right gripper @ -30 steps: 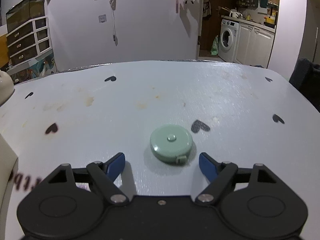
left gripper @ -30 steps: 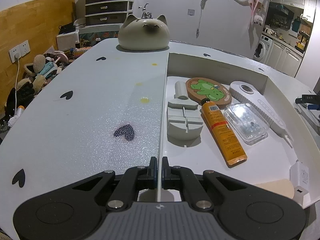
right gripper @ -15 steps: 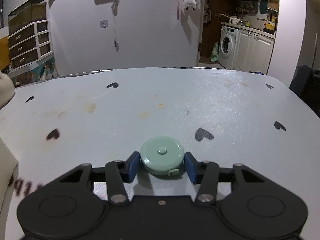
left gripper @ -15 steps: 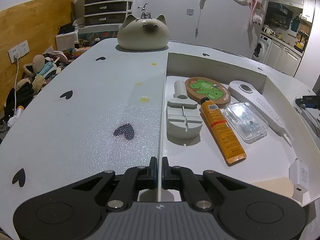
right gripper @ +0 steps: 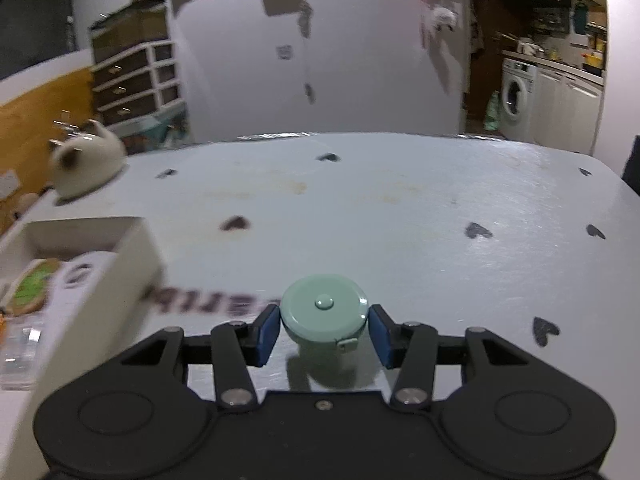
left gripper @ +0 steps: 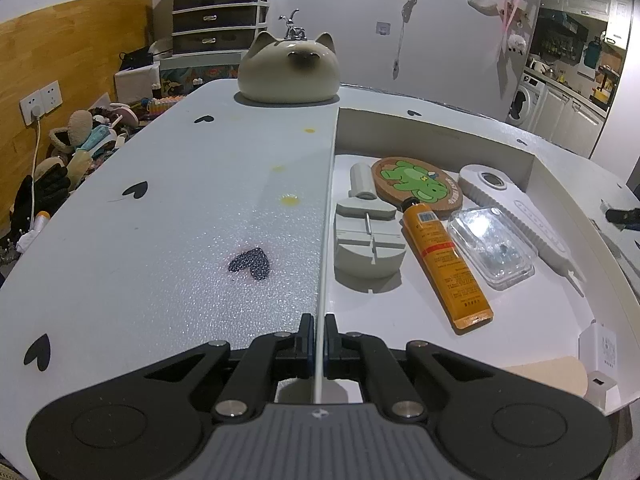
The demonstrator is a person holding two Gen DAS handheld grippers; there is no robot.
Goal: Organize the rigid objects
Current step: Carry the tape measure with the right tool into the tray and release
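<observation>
Tape measure [right gripper: 324, 312], round, mint green, sits clamped between the blue pads [right gripper: 267, 335] of the right gripper [right gripper: 323, 334], lifted just off the white heart-print table [right gripper: 420, 216], its shadow below it. White cardboard box [left gripper: 436, 136] is on the table, seen at left in the right wrist view, open-topped. Left gripper [left gripper: 318, 334] is fully closed, pinching the box's thin left wall at the near end. Inside the box: grey plastic watch-link tool [left gripper: 368, 240] near the left wall, small white roller [left gripper: 362, 180] behind it, round wooden coaster with green frog print [left gripper: 416, 184] at the back, orange tube [left gripper: 444, 264] lying diagonally in the middle with its black cap touching the coaster, clear plastic case [left gripper: 490, 248] just right of the tube, white power strip [left gripper: 516, 208] along the right side, white charger plug [left gripper: 600, 356] in the near right corner beside a tan flat piece [left gripper: 552, 372]. Cat-shaped ceramic pot [left gripper: 290, 70] stands on the table beyond the box's far left corner.
</observation>
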